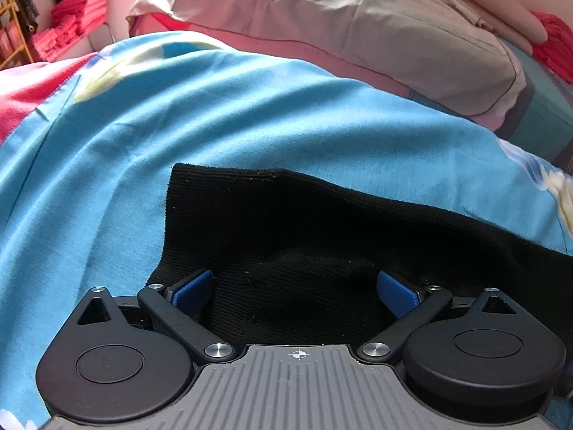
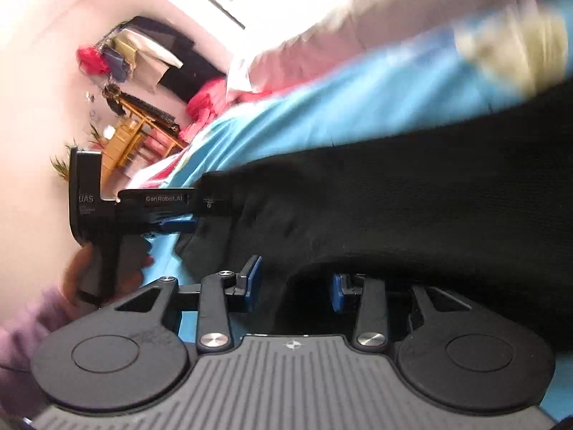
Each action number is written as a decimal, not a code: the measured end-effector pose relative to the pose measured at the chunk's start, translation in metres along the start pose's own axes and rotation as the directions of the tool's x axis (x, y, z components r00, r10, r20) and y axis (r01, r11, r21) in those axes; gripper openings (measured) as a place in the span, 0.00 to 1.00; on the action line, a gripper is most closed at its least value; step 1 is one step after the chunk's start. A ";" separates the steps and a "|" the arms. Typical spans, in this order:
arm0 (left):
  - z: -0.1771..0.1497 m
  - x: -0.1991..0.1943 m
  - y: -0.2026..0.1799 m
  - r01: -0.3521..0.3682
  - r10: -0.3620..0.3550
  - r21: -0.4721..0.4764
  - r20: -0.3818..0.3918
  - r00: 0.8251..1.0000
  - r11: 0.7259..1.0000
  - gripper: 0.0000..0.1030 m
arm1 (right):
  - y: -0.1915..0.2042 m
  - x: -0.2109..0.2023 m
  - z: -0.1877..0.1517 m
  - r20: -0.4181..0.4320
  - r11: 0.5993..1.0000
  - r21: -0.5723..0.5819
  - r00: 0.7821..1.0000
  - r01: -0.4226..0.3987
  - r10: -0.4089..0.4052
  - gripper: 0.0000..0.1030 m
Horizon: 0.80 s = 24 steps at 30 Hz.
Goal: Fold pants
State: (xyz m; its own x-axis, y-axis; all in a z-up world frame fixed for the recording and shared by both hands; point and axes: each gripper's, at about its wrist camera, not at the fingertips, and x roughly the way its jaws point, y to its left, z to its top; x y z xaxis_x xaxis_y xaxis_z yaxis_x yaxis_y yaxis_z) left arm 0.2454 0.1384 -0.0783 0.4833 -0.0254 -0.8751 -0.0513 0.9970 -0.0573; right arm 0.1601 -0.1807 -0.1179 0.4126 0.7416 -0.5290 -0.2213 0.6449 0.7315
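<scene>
Fold is barely started as far as I can judge. The black ribbed knit pants point(image 1: 322, 222) are lying on the bright blue printed bedsheet point(image 1: 179, 136), and I can make out one straight edge with a square corner in my left wrist view — could be the waistband or a cuff, can't tell which. There's a bump of fabric bunched up right in front of my left tongs point(image 1: 295, 292), so nothing looks flat or finished yet. Still needs doubling over and smoothing.

My left tongs are spread wide, blue pads on either side of that bump, not pinching anything. My right tongs point(image 2: 295, 288) are parted too — dark cloth sits between the pads, but the gap looks loose, so I'd say they're not gripping.

The right wrist view also catches my left tongs at the pants' edge, blurry though.

Count: one pair of pants, two tongs, one sheet, one beige pillow point(image 1: 358, 36) at the head of the bed, well apart from the pants.
</scene>
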 end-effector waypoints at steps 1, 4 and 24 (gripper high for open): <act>0.000 0.000 0.000 -0.005 0.005 0.002 0.002 1.000 1.000 1.00 | -0.003 0.010 -0.004 -0.114 0.997 0.031 0.991 -0.073 0.076 0.43; -0.002 0.000 -0.004 -0.014 0.014 0.027 0.005 1.000 1.000 1.00 | 0.008 0.012 -0.018 -0.257 0.977 -0.049 0.948 -0.207 0.188 0.51; -0.011 0.001 -0.010 -0.058 0.055 0.042 0.055 0.997 0.997 1.00 | 0.057 -0.017 0.025 0.021 0.966 -0.257 1.000 -0.011 0.017 0.61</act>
State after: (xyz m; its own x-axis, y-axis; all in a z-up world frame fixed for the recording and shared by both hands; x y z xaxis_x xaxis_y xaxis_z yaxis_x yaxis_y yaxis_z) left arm 0.2369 0.1273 -0.0837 0.5270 0.0337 -0.8492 -0.0419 0.9990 0.0136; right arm 0.1624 -0.1608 -0.0568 0.4270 0.7482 -0.5078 -0.4451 0.6627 0.6022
